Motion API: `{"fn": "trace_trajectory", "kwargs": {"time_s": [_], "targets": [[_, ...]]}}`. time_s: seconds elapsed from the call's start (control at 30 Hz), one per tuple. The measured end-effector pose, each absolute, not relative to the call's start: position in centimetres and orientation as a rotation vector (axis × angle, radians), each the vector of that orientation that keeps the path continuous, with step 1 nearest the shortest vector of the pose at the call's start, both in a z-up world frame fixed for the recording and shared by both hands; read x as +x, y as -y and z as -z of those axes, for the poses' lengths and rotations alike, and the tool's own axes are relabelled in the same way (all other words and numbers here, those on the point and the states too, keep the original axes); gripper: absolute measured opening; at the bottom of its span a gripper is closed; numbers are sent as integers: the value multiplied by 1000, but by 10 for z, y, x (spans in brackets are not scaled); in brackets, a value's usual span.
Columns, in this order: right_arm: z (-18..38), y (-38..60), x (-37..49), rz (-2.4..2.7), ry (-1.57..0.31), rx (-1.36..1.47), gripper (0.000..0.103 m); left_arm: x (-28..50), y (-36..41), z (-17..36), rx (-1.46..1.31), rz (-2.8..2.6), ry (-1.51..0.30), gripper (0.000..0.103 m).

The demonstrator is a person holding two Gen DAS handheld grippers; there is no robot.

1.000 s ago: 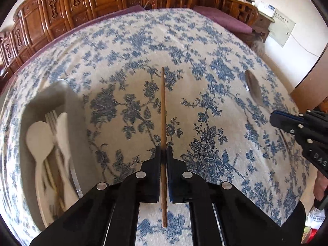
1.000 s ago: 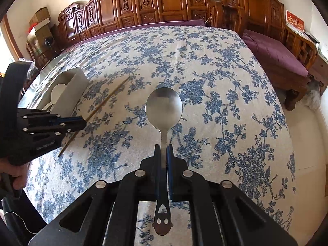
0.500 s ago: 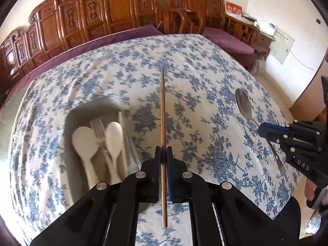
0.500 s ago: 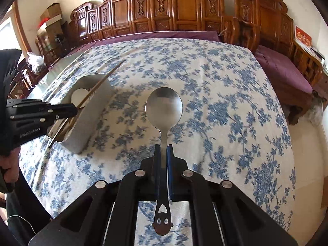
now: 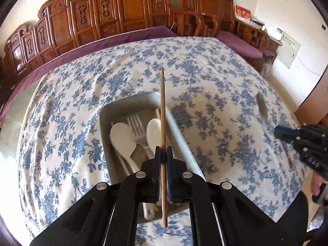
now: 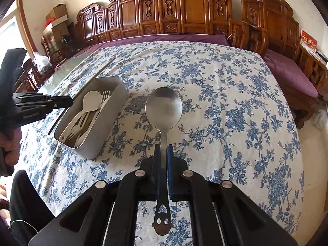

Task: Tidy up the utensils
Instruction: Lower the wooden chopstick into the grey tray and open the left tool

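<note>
Left gripper [image 5: 163, 151] clamped on chopstick [image 5: 163, 110], held above grey bin [image 6: 114, 82] at table's left. Right gripper [image 6: 163, 149] clamped on metal spoon [image 6: 163, 106], mid-table, clear of cloth. Bin already holds white spoons [image 6: 90, 102], fork [image 5: 136, 127]. Left: drop both in.

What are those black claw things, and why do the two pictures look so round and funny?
They are grippers, two-finger tongs that a person holds, one in each hand. Each carries a small round-eyed camera, which bends the picture. One picture looks along the left gripper, shut on a wooden chopstick. The other looks along the right gripper, shut on a metal spoon. Below is a table with a blue flowered cloth. On it stands a grey box that holds pale spoons and a fork.
</note>
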State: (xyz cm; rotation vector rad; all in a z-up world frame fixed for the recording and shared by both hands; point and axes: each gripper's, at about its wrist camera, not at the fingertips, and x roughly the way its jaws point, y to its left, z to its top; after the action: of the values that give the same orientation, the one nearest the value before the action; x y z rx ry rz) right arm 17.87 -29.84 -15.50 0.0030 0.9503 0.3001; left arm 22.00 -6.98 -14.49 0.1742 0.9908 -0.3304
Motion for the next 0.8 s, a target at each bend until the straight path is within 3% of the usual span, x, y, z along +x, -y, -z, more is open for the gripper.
{"fn": "trace_trajectory", "kwargs": {"time_s": [0.6,0.7,0.8], "targets": [[156,280,188,-338,-965,-13,7,240,54,195,164,345,-1104,5],[153,272,191,-352,-963,-21,7,240,53,191,154,355,-1089,6],[148,262,195,-371,-956,-24,7,237,49,183,149,355,-1059,16]]}}
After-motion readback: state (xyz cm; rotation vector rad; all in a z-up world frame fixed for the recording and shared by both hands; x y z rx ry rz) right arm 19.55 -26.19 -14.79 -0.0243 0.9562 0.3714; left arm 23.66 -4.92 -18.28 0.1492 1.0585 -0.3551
